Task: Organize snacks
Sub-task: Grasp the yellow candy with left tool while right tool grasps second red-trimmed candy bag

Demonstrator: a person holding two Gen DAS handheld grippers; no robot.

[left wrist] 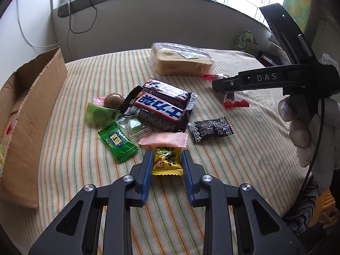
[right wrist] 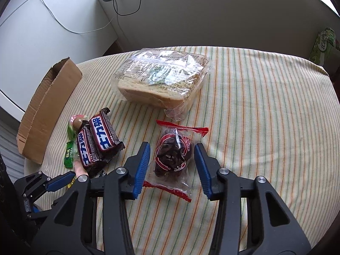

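Snacks are lying scattered on a striped tablecloth (left wrist: pixel 244 148), most of them clustered around two dark chocolate bars (left wrist: pixel 163 104) whose blue-and-white lettering is printed in Chinese characters. Nearer the camera than those bars, a small yellow candy (left wrist: pixel 167 160) with a green and red picture on its wrapper is sitting between the blue pads of the left gripper (left wrist: pixel 167 159); the pads are standing right at its two side edges, and whether they are pressing on it cannot be told. Left of the bars, a green wrapped sweet (left wrist: pixel 118 143) is showing Chinese writing with small Latin letters too fine to read, and a cardboard box (left wrist: pixel 34 114) is standing at the cloth's edge. Right of the bars, a black packet (left wrist: pixel 210 129) is carrying white print. Beyond the bars, a clear bag of sliced bread (right wrist: pixel 161 78) is bearing a printed label that is too small to make out. Right of the bars, in the right wrist view, a clear red-edged packet of dark fruit (right wrist: pixel 172 159) is lying between the right gripper's (right wrist: pixel 173 164) blue pads, which are standing clear of it on both sides. That gripper's body is reading "DAS", a gloved hand (left wrist: pixel 308 123) wrapping its handle.
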